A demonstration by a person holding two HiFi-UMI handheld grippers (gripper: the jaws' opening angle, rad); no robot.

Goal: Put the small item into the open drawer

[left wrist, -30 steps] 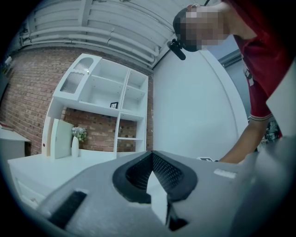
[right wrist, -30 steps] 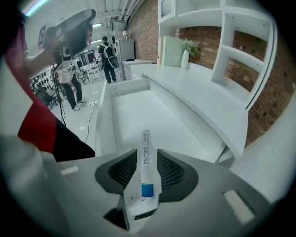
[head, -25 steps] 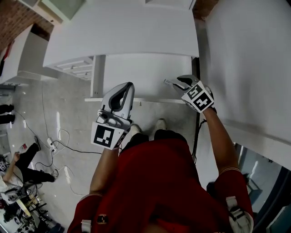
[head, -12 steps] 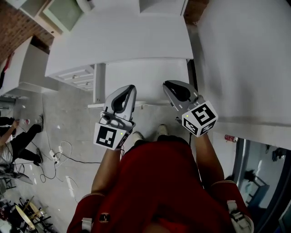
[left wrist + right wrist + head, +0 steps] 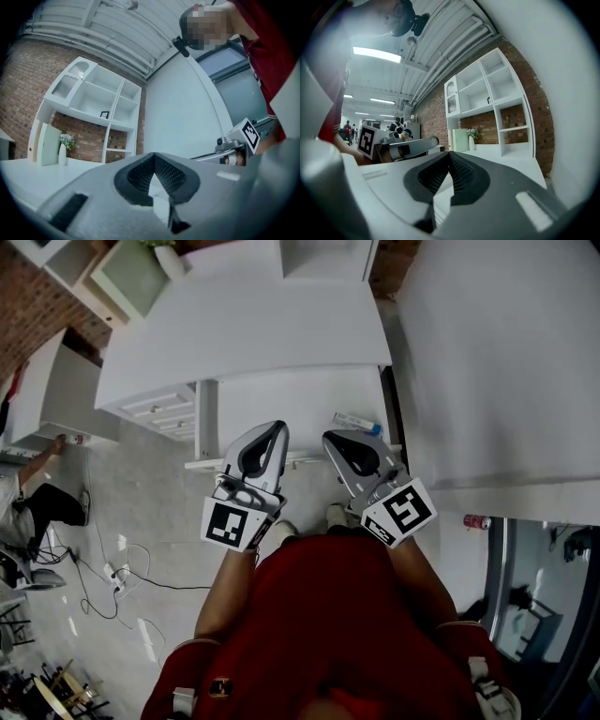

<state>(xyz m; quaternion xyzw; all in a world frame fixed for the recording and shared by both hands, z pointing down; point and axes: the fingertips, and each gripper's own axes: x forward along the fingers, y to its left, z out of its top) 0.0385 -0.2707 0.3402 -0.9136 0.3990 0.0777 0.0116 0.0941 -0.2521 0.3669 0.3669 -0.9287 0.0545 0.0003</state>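
Observation:
The small item (image 5: 356, 422), a white tube with a blue end, lies in the open drawer (image 5: 281, 404) near its right back corner. The drawer sticks out from under the white desk (image 5: 244, 334). My right gripper (image 5: 330, 439) hovers over the drawer's front right, just short of the item, jaws shut and empty. My left gripper (image 5: 278, 427) sits beside it over the drawer front, also shut with nothing in it. The left gripper view shows its closed jaws (image 5: 152, 157) and the right gripper (image 5: 234, 145) alongside. The right gripper view shows closed jaws (image 5: 450, 154).
A white drawer unit (image 5: 159, 409) stands left of the desk. A vase with a plant (image 5: 169, 254) and a green panel (image 5: 127, 277) sit at the desk's back. A white partition (image 5: 497, 362) rises on the right. Cables (image 5: 94, 577) and a person (image 5: 37, 502) are on the floor left.
The right gripper drew back from the drawer's right side toward me and closed. The small item now lies free in the drawer. The left gripper barely moved.

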